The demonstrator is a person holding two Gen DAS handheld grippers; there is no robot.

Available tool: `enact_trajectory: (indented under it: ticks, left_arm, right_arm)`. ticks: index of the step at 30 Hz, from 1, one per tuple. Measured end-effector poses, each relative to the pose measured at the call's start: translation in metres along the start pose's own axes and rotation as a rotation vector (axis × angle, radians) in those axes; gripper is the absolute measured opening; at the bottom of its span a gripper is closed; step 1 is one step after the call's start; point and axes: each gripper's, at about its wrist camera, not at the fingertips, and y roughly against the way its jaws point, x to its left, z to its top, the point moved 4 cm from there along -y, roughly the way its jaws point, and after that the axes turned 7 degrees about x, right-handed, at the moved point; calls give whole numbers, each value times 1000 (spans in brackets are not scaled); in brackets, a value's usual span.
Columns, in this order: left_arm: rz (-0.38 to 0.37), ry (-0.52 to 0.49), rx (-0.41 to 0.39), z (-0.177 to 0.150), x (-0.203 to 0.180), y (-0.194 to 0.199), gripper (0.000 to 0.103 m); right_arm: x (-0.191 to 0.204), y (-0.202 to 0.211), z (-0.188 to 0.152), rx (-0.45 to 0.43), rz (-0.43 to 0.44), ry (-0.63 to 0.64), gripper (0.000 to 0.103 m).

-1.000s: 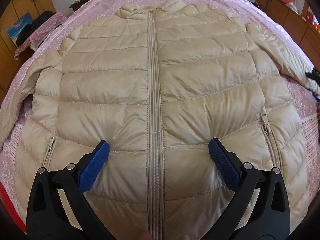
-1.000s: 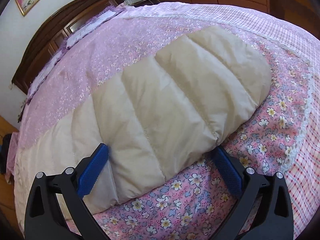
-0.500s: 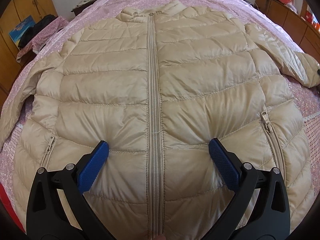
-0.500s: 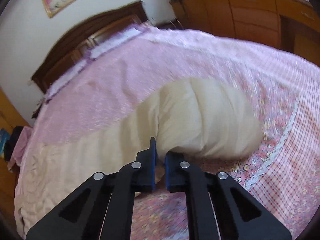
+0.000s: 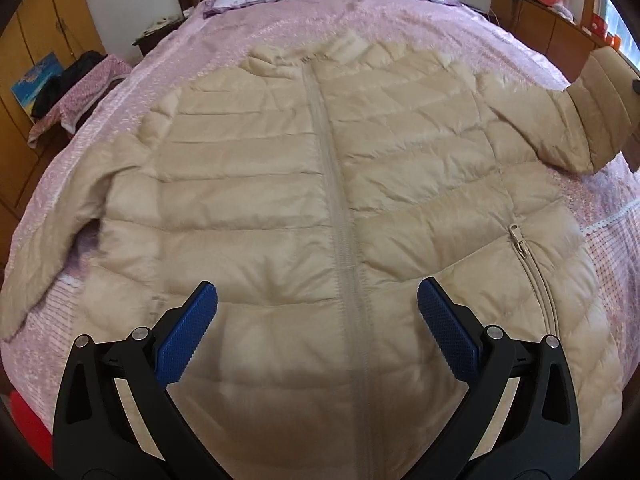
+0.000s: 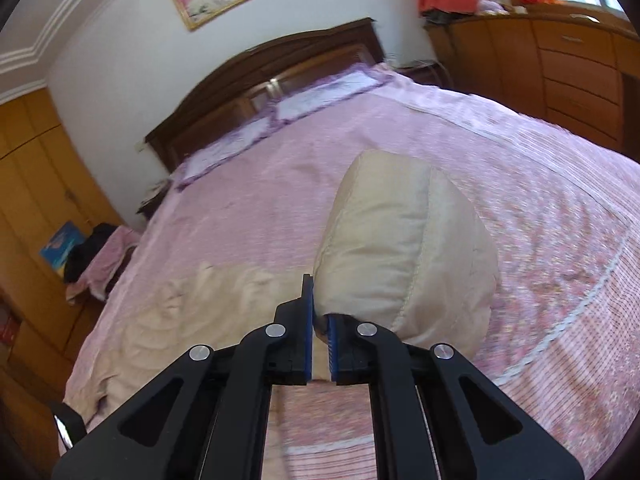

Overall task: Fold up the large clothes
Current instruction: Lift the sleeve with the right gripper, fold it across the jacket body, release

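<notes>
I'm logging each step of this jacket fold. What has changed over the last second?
The right gripper closed its fingers on the sleeve cuff, which lay flat between open fingers a second ago, and lifted it off the bed. The sleeve now rises at the jacket's right. The left gripper stays open above the hem; the jacket body stays flat, zipped.

Beige quilted jacket (image 5: 256,208) on pink floral bedspread (image 5: 280,20); blue pads (image 5: 186,336).
</notes>
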Motion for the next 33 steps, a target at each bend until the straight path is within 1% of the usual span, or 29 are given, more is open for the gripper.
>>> enact_trajectory:
  ticks: [4, 7, 11, 13, 16, 20, 25, 29, 33]
  left_arm:
    - [-19, 30, -18, -2, 27, 15, 100]
    - [-1, 21, -33, -3, 45, 19, 100]
    - [19, 65, -34, -5, 77, 22, 100]
    - [19, 99, -36, -7, 96, 24, 100]
    - [38, 130, -45, -10, 120, 28, 100]
    - [41, 188, -44, -15, 147, 29, 100]
    - [45, 242, -39, -22, 174, 23, 100]
    - [50, 272, -34, -25, 189, 19, 100]
    - [58, 285, -30, -30, 199, 16, 100]
  right_arm:
    - [41, -1, 1, 26, 69, 25, 7]
    - [75, -7, -3, 57, 125, 43, 7]
    - [122, -26, -20, 110, 161, 83, 7]
    - [137, -33, -29, 129, 171, 100, 7]
    - [167, -46, -41, 163, 194, 135, 7]
    - [212, -57, -47, 174, 208, 208, 7]
    - [250, -78, -58, 201, 217, 268, 7]
    - [276, -115, -82, 268, 226, 286, 7]
    - [293, -150, -108, 328, 214, 312, 7]
